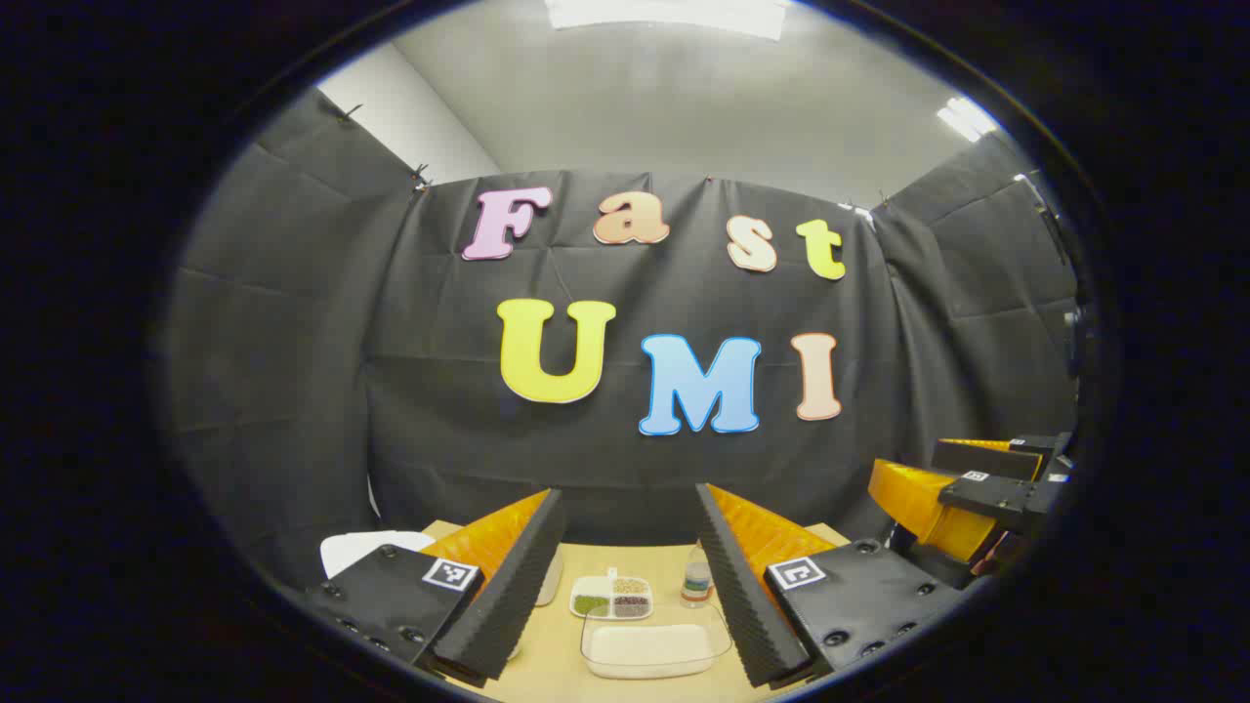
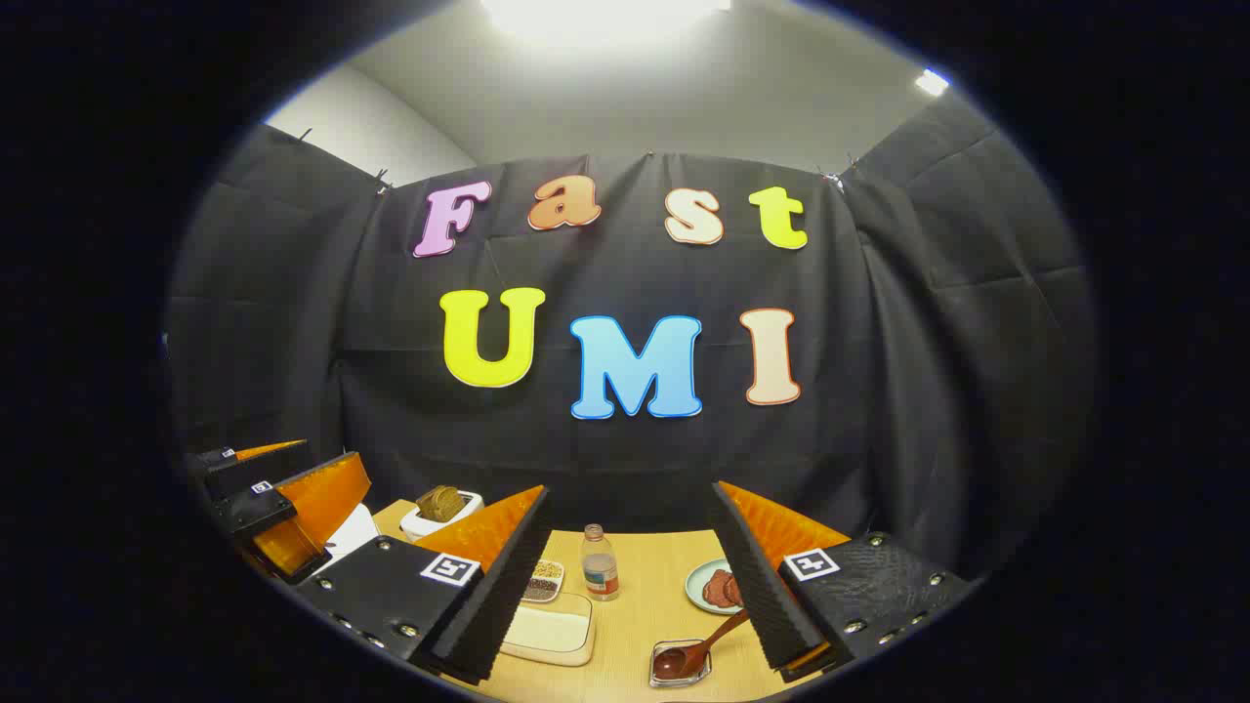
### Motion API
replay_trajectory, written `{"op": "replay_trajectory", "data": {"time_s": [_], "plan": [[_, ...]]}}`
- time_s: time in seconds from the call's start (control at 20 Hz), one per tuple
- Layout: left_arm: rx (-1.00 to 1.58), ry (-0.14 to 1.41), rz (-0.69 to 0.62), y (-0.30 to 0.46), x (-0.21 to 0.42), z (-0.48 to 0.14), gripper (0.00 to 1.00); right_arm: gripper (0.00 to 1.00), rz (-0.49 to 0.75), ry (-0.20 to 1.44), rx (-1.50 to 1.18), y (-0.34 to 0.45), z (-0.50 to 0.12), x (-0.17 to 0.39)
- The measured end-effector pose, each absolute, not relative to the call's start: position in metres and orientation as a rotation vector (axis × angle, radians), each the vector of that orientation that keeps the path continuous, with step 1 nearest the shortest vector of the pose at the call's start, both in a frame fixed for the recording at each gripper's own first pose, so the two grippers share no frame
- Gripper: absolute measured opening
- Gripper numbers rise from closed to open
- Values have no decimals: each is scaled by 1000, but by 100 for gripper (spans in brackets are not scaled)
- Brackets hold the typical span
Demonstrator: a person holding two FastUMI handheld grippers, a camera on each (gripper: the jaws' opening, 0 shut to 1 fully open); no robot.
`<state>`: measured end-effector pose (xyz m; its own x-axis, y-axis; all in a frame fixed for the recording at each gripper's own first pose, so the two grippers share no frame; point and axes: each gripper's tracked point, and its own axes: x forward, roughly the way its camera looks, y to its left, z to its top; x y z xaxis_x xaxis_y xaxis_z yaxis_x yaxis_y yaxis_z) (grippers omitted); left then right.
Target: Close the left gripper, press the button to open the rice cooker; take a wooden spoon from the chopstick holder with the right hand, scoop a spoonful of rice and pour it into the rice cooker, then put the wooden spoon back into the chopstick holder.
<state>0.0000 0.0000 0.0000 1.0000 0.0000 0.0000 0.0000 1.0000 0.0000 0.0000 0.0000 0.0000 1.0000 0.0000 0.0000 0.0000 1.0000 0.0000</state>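
Note:
In the left gripper view my left gripper (image 1: 630, 503) stands open above the wooden table (image 1: 547, 654), nothing between its fingers. Ahead of it lies a clear container of white rice (image 1: 652, 649). A white rounded body, likely the rice cooker (image 1: 366, 549), shows at the left, partly behind one finger. My right gripper (image 2: 630, 493) is open too and holds nothing. A wooden spoon (image 2: 725, 628) rests with its bowl in a small clear dish (image 2: 679, 664), close to the right finger. The rice container (image 2: 550, 628) lies by the left finger. The left gripper (image 2: 322, 459) hangs at the far left over the white cooker (image 2: 354, 532).
A divided dish of grains (image 1: 612, 598) and a small bottle (image 1: 695, 581) stand behind the rice. A toaster with bread (image 2: 441, 508) sits at the back left, a plate of reddish slices (image 2: 718, 588) at the right. The right gripper (image 1: 906, 459) hangs at the right.

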Motion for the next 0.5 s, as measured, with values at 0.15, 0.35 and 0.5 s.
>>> {"op": "replay_trajectory", "data": {"time_s": [0.15, 0.35, 0.5], "plan": [[-20, -2, 1, -4, -2, 2, 91, 98, -9, -5, -2, 0, 0, 0], [-5, 2, -13, -8, -1, 1, 91, 98, -14, -5, 7, 0, -1, -1], [-5, 10, -15, -6, 2, -2, 92, 98, -16, -2, 2, 0, -3, -2]]}}
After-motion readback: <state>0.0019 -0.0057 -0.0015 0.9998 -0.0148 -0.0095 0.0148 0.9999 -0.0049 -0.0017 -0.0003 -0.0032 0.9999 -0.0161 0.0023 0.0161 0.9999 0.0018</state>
